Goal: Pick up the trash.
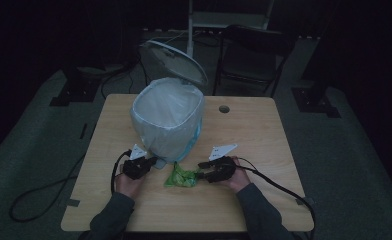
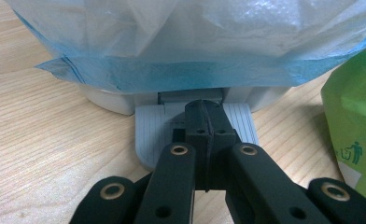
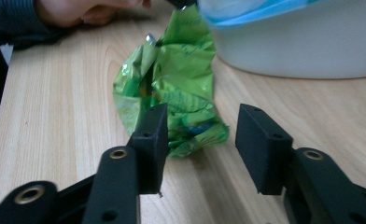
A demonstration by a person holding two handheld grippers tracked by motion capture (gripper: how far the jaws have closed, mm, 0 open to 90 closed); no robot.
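Observation:
A white pedal bin lined with a blue-edged plastic bag stands on the wooden table, its lid raised. My left gripper is shut with nothing between its jaws, and its tips rest on the bin's grey pedal. A crumpled green wrapper lies on the table just in front of the bin. My right gripper is open at the wrapper's right side. The near end of the wrapper sits between the jaws, and the pads are apart from it.
The wrapper also lies close to the right of the pedal. A round cable hole is in the table behind the bin. A dark chair stands beyond the far edge. Cables trail off both sides of the table.

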